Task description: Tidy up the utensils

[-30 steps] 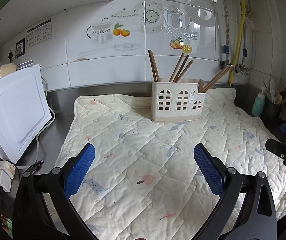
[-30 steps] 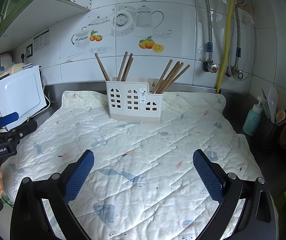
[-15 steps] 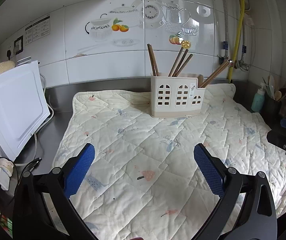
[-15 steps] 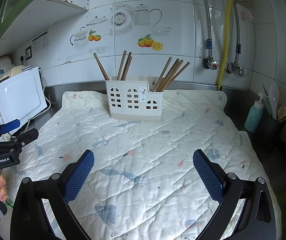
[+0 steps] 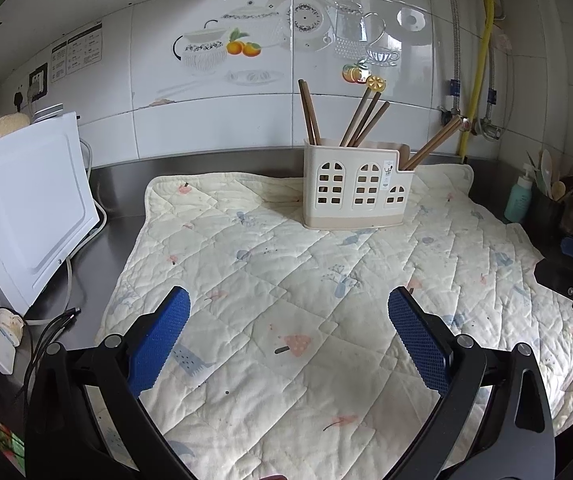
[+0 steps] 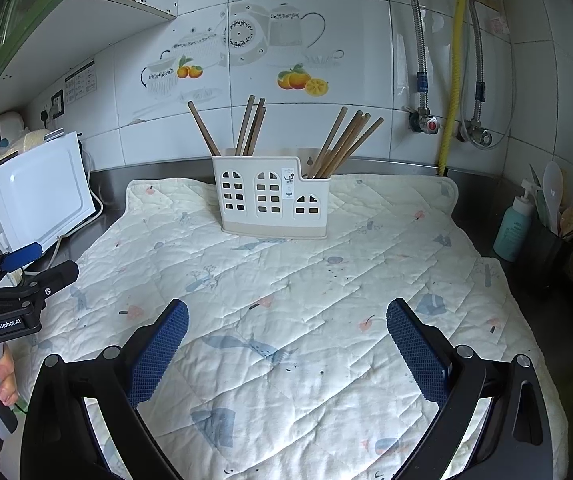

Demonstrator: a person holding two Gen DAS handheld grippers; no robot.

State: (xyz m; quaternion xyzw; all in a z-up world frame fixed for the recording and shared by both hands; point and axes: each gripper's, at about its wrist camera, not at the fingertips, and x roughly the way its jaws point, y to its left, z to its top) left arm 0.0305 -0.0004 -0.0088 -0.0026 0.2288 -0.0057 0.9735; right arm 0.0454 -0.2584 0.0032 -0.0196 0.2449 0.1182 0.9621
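Observation:
A cream utensil holder (image 5: 356,189) with window cutouts stands at the back of a quilted mat (image 5: 306,300); it also shows in the right wrist view (image 6: 272,198). Brown chopsticks (image 5: 362,120) stand in its taller left part, and several more (image 6: 346,142) lean in the lower right part. My left gripper (image 5: 288,312) is open and empty above the mat's near half. My right gripper (image 6: 286,320) is open and empty, also well short of the holder. Each gripper shows at the edge of the other's view.
A white appliance (image 5: 22,208) and cables (image 5: 46,332) sit on the steel counter to the left. A teal bottle (image 6: 512,228) and a dark pot of spoons (image 6: 554,240) stand at the right. Pipes and a yellow hose (image 6: 452,68) run down the tiled wall.
Both grippers have drawn back slightly from the holder and stayed open. The left view has tilted up a little. Nothing on the mat has moved.

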